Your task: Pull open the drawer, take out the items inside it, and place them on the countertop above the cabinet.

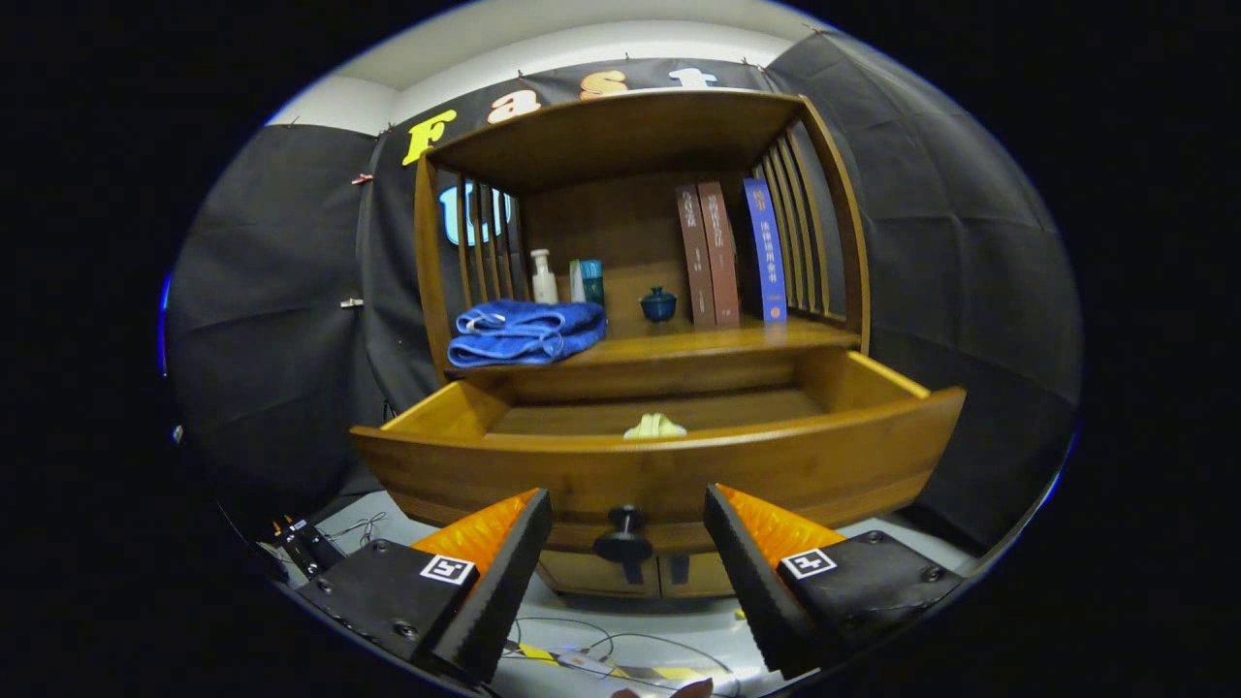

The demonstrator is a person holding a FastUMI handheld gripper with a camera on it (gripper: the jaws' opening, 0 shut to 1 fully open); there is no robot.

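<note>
Nearest: gripper [627, 504], fingers spread wide and holding nothing, one fingertip [531, 514] at 9 o'clock and the other at 3 o'clock of the dark round drawer knob [623, 536], which sits in the gap, untouched.
Next: pulled-out brown wooden drawer [659, 470] with a curved front panel, standing open just beyond the fingers.
Inside it, at 12 o'clock from the knob: small pale yellowish item [654, 427], only its top showing above the front panel; what it is cannot be told.
Above the drawer: wooden cabinet countertop [717, 341].
On it, toward 10 o'clock: folded blue cloth towel [525, 332].
Behind the towel: white pump bottle [544, 277] and small teal box [588, 281] side by side.
Centre: small dark blue lidded pot [658, 304].
Toward 1 o'clock: two brown upright books [708, 254], then one blue upright book [765, 249] beside the slatted side.
</note>
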